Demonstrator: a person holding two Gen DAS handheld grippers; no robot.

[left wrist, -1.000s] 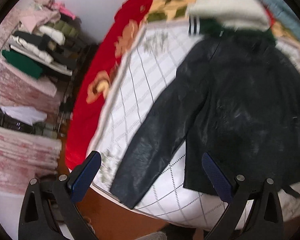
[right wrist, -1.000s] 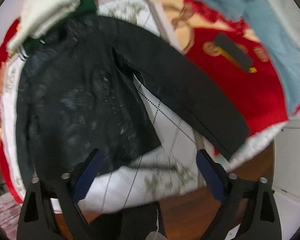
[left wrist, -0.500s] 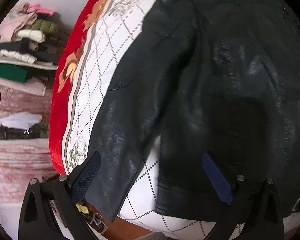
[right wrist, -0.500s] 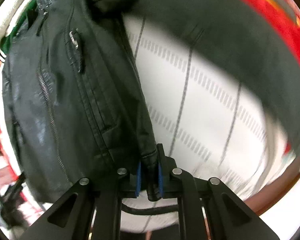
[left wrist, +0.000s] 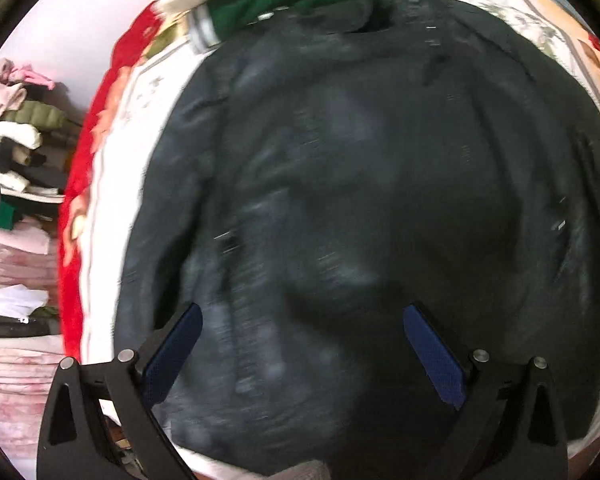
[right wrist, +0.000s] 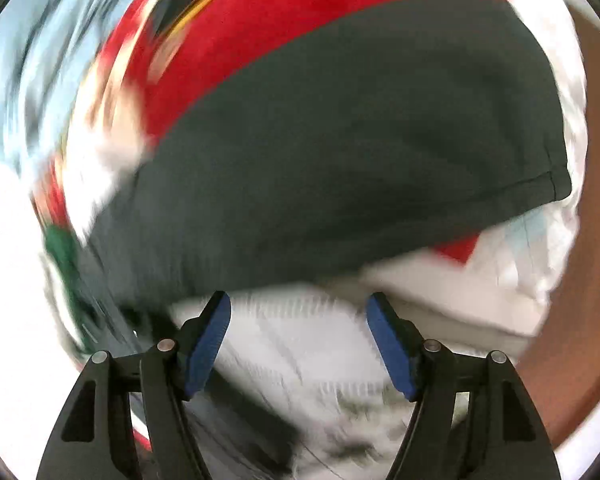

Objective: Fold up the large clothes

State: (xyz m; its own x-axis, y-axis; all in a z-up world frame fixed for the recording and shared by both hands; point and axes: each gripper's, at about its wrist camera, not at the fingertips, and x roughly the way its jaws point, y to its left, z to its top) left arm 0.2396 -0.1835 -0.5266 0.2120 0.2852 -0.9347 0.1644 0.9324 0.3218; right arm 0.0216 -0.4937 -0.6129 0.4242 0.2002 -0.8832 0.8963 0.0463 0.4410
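A black leather-look jacket [left wrist: 360, 200] lies spread on the white quilted bed cover [left wrist: 112, 216] and fills most of the left wrist view. My left gripper [left wrist: 300, 344] is open and empty, hovering over the jacket's lower part. In the blurred right wrist view one black sleeve [right wrist: 340, 152] stretches across the cover towards the right. My right gripper [right wrist: 298, 336] is open and empty just below that sleeve, over the white cover [right wrist: 300, 360].
A green and white garment [left wrist: 300, 4] lies beyond the jacket's collar. A red flowered blanket [left wrist: 80, 184] edges the bed. Stacked folded clothes [left wrist: 16, 128] stand at far left. Brown wooden floor [right wrist: 580, 280] shows at right.
My right gripper, shut on the jacket's hem half a second ago, has opened, let go and swung towards the sleeve. My left gripper moved over the jacket's body, still open.
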